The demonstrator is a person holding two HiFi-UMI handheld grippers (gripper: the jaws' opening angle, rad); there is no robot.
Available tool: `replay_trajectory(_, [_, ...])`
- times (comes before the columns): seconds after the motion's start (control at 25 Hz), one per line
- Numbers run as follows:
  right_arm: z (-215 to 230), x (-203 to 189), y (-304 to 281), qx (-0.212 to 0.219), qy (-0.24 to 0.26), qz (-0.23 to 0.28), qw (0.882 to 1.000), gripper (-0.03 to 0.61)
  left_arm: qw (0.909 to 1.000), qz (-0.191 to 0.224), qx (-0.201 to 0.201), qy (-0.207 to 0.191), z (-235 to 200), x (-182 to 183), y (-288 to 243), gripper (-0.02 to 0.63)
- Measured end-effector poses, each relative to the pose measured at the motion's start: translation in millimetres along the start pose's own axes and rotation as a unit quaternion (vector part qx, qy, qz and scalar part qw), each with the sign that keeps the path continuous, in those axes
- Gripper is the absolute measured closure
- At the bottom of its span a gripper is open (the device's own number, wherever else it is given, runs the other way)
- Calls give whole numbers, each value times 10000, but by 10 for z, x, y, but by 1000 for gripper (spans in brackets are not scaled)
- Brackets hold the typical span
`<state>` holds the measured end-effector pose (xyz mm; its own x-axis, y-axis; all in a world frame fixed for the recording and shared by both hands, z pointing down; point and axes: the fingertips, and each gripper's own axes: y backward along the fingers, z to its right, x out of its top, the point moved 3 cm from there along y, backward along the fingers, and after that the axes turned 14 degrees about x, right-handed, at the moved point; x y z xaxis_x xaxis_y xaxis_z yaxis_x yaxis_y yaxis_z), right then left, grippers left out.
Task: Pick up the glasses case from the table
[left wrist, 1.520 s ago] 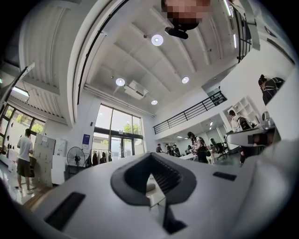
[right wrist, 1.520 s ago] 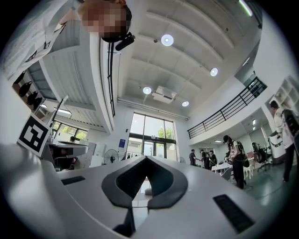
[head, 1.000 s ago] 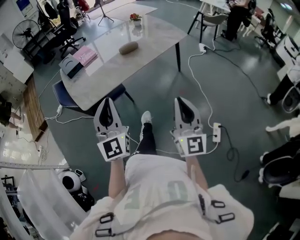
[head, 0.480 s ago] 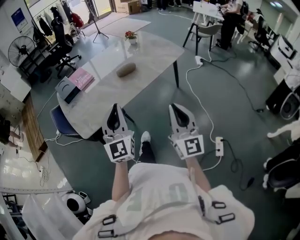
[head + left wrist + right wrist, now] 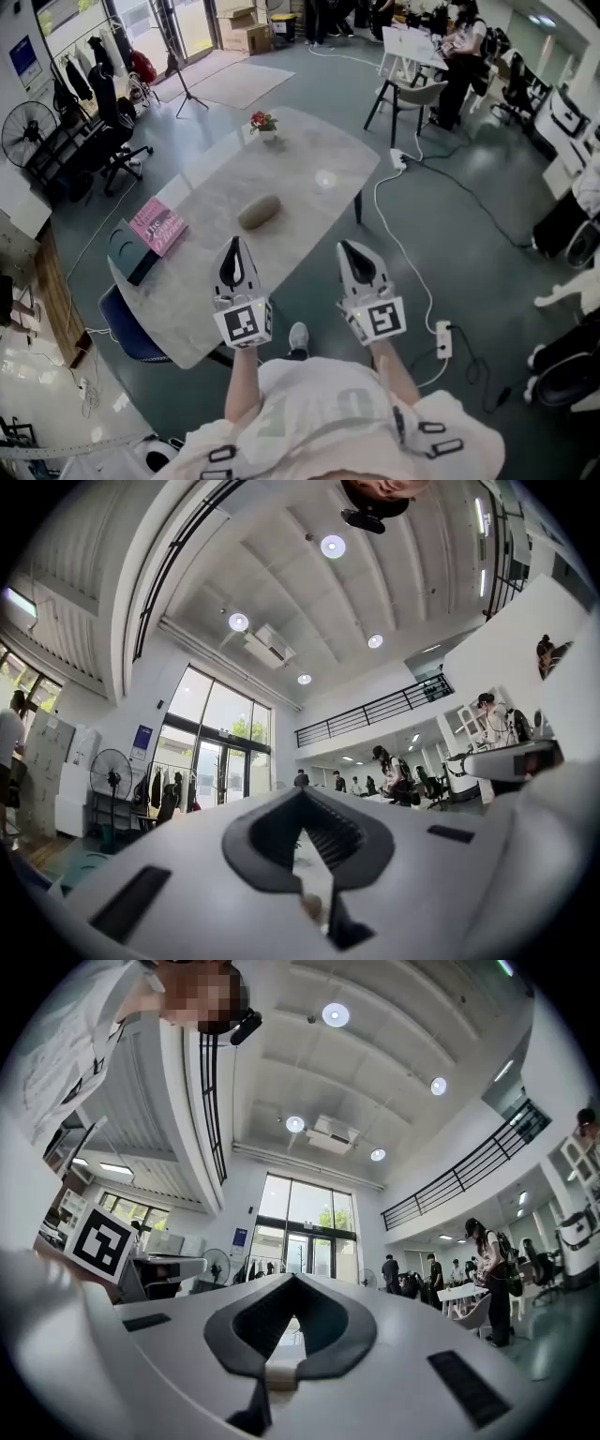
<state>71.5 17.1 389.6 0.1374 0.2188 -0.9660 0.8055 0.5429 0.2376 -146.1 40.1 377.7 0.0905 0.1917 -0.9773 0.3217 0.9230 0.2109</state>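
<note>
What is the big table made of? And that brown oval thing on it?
The table looks like polished stone or a marble-look slab: pale grey, faintly veined, glossy enough to show a bright reflection. The glasses case looks matte tan-brown, maybe fabric or leatherette; no shine shows, but it is too small to be sure.

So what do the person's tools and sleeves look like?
Both the left tool and right tool are pale grey, tapering shells with dark inner pads, each carrying a cube with black-and-white square markers. The person wears a white short-sleeved top.
</note>
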Motion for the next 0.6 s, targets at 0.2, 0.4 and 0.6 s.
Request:
replay_trajectory(0.2, [346,-181,-772,-54,17,-37,10000,577,9999,-133,-43,-75,-167,-201,-782,611])
replay_trajectory(0.4, [611,-364,-1345,-40,-45,-132,9999,577,9994,-343,19,-43,-305,-432,-1341,611])
replay_trajectory(0.6, [742,-504,-1618,42,-166,-287,9994,577,9981,-576,179,-94,-368,-581,-1596,611])
